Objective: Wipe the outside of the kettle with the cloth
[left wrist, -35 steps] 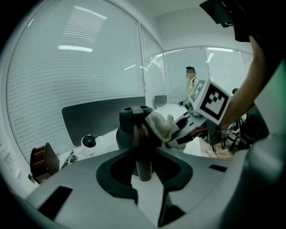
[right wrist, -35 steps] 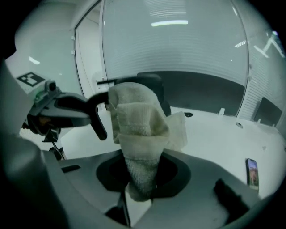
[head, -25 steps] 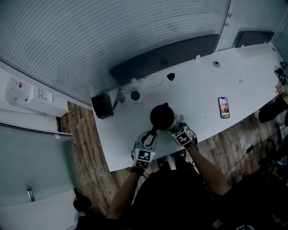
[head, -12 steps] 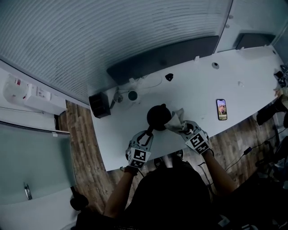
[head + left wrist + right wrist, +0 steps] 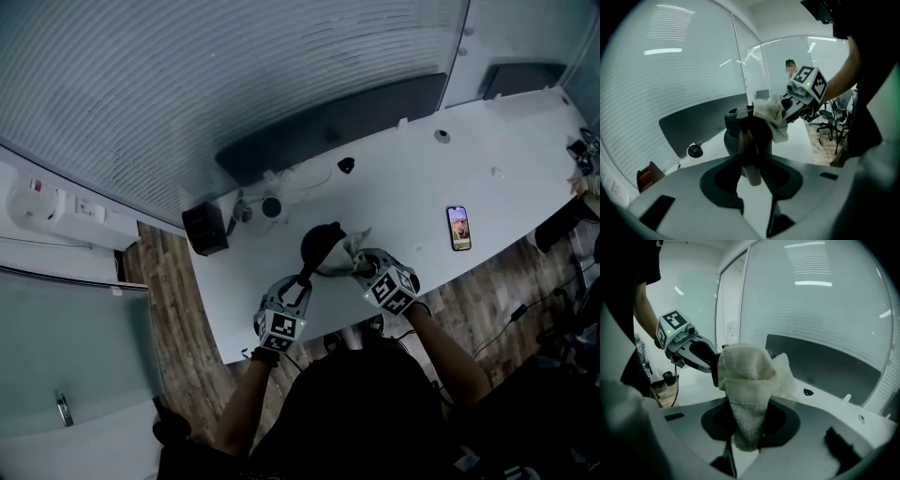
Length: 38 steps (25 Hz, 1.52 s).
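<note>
Kettle (image 5: pixel 321 247) mid-frame, at the near edge of the tabletop (image 5: pixel 422 183). Cloth (image 5: pixel 349 249) is on its upper right side, clamped in the right hand-held gripper (image 5: pixel 362 263). Left hand-held gripper (image 5: pixel 302 278) grips the kettle handle, jaws just eased wider. Mid-wipe, I'd say. Next: drag the cloth round the unwiped wall and keep the handle steady.

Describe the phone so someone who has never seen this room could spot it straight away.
Find the long white table in front of the dark panel. Right of the dark kettle near its front edge lies the phone, flat and alone on bare tabletop. It is the only thing there with a lit screen.
</note>
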Tool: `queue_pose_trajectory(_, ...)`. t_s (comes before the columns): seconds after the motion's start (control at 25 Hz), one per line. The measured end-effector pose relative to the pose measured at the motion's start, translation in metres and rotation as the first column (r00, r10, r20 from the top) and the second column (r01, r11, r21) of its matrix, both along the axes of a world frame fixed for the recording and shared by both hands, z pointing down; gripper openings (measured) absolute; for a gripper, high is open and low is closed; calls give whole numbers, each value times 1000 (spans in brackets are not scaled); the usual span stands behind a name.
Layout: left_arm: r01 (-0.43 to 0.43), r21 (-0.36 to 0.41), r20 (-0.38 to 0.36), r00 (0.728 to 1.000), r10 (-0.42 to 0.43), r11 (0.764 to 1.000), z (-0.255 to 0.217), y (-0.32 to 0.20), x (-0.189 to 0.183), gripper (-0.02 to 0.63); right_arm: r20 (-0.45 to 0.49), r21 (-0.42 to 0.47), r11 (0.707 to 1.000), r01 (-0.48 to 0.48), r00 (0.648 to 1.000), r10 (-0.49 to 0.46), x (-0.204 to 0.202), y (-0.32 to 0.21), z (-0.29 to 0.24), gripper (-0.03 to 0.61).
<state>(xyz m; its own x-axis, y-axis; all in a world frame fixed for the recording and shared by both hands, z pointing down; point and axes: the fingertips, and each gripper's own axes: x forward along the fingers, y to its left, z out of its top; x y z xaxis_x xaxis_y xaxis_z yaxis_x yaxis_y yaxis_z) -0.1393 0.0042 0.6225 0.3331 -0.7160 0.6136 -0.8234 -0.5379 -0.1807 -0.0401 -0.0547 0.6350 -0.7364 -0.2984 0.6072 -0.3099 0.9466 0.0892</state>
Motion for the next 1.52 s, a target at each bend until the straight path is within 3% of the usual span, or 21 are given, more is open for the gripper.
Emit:
queue_pose_trajectory(0.16, -25, 4, 7, 1000, 25, 1000, 1, -12, 3, 124, -73, -27, 1000, -3, 997, 1, 12, -15, 29, 94)
queue_pose_trajectory(0.36, -34, -41, 48, 998, 36, 999, 0, -3, -10, 126, -190, -153, 988, -15, 982, -15, 5, -1, 95, 94)
queue_pose_trajectory(0.48, -37, -41, 54, 998, 39, 998, -3, -12, -10, 126, -259, -181, 983, -40, 966, -9, 8, -8, 118, 94)
queue_pose_trajectory(0.64, -41, -52, 53, 998, 43, 998, -2, -11, -14, 126, -249, -190, 980, -53, 969, 4, 5, -7, 122, 94)
queue_pose_trajectory(0.84, -70, -54, 70, 995, 74, 996, -1, -13, -17, 126, -87, -116, 988, -102, 992, 92, 37, -12, 66, 94)
queue_pose_trajectory(0.96, -113, -44, 114, 987, 117, 993, -2, -22, -27, 132, -37, -2, 998, -61, 997, 61, 43, -25, 22, 94)
queue_pose_trajectory(1.08, -129, -65, 136, 981, 137, 989, -9, -29, -32, 133, -9, 78, 997, 8, 1000, -7, 22, -37, -18, 94)
queue_pose_trajectory(1.24, -166, -88, 153, 972, 178, 982, -6, -37, -35, 137, -95, 128, 983, 135, 988, -123, -11, -35, -19, 94)
queue_pose_trajectory(1.52, -182, -108, 173, 965, 199, 977, -6, -42, -40, 140, -216, 117, 979, 164, 967, -137, -4, -31, 16, 94)
